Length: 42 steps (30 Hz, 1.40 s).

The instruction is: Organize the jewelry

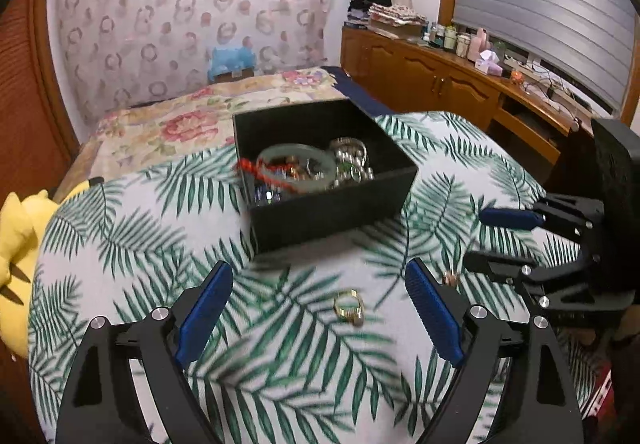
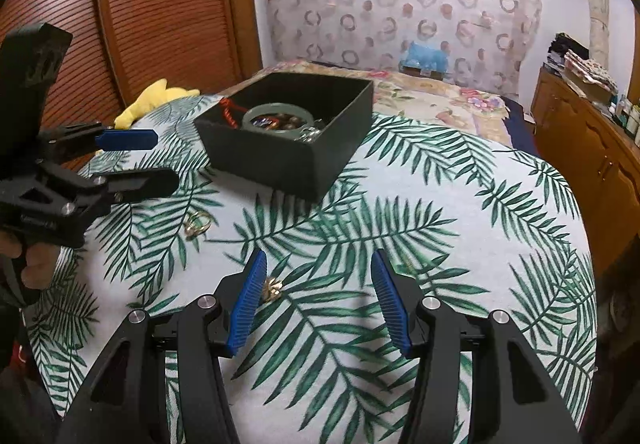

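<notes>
Leaf-print bench (image 1: 120,244) with an open black box (image 1: 320,172) of jewelry toward its far edge. Left hand-held gripper (image 1: 320,308), jaws spread wide, empty, above a gold ring (image 1: 349,306). Right hand-held gripper (image 2: 318,296), half-open, empty, beside a small gold ornament (image 2: 273,288).

The black box (image 1: 332,212) looks matt, perhaps card — blur hides its texture. The gold ring (image 1: 349,306) is shiny metal, the bangle (image 1: 296,164) a glossy pale green. The tablecloth (image 2: 400,204) is soft printed cloth. Ribbed blue pads (image 2: 248,304) sit on matt black plastic — with polished metal rivets.
</notes>
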{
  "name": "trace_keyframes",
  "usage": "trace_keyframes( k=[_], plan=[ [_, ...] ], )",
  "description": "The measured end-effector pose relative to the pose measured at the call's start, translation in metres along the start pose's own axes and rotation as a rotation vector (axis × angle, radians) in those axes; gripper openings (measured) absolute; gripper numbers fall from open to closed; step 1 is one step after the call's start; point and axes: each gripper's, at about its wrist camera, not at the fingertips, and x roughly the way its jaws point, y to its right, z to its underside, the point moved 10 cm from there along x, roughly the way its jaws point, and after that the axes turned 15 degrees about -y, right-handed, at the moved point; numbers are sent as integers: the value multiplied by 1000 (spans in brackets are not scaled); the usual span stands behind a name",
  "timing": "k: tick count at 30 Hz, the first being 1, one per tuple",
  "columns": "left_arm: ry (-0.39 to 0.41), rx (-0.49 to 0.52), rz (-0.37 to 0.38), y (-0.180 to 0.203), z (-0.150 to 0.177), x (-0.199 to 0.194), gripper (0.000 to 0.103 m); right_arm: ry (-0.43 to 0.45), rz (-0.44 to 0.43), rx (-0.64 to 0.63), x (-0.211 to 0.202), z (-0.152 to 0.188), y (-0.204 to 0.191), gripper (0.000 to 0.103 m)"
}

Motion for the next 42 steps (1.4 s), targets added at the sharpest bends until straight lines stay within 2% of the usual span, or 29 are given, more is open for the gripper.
trace_keyframes(
  k=[4, 7, 10, 14, 18, 20, 33, 42],
  plan=[
    [-22, -3, -2, 1, 15, 5, 84, -24, -6, -25, 5, 5, -8, 56],
    [-31, -7, -3, -1, 29, 5, 84, -47, -16, -49, 9, 8, -15, 45],
    [-39, -20, 19, -2, 38, 3, 84, -67, -18, -70, 14, 9, -21, 40],
    [-38, -17, 25, 1, 43, -1, 84, -81, -9, -90, 18, 11, -27, 27],
    [-37, -12, 34, 5, 45, -1, 84, -86, 29, -103, 19, 11, -27, 24],
    [-40, -10, 38, 6, 46, 0, 84, -86, 30, -106, 19, 11, -28, 16],
    [-43, -5, 43, 12, 46, 5, 83, -38, -10, -88, 0, 13, -28, 15],
    [-58, 3, 71, 22, 36, 16, 54, -4, -24, -77, -14, 18, -29, 15]
  ],
)
